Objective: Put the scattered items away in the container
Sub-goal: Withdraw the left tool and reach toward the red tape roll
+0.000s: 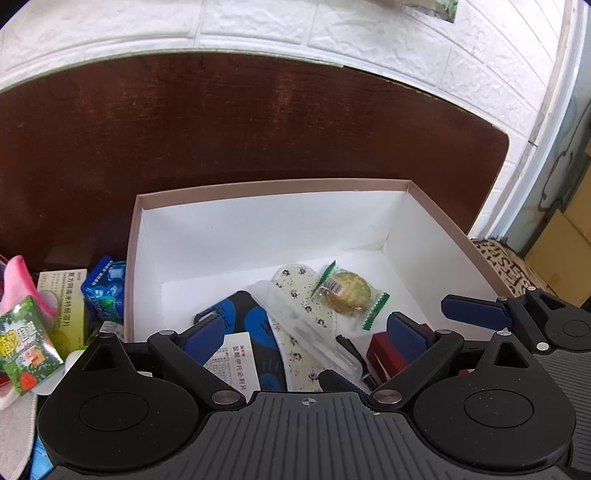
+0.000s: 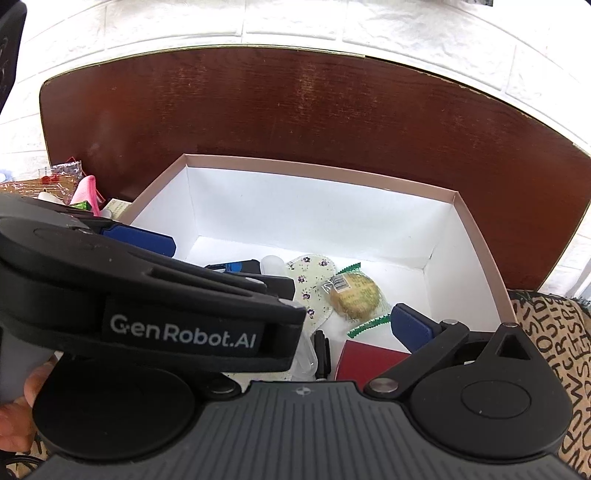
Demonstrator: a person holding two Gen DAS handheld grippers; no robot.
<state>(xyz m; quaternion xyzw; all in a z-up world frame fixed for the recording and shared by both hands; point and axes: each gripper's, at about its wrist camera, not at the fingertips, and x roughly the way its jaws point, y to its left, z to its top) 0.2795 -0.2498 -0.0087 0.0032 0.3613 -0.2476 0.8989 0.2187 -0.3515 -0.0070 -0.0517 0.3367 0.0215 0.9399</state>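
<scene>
Resting on a dark wooden table (image 1: pixel 258 122) by a white brick wall (image 1: pixel 406 33), both grippers' jaws gape empty.

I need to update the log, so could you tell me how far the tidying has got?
Partly done. The box already holds a floral insole, a wrapped biscuit and a red carton. Left gripper and right gripper are open and empty. The blue pack and green sachet still lie outside.

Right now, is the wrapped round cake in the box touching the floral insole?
Touching. The left wrist view shows the wrapped cake with its clear wrapper edge lying over the side of the floral insole, no white box floor between them.
</scene>
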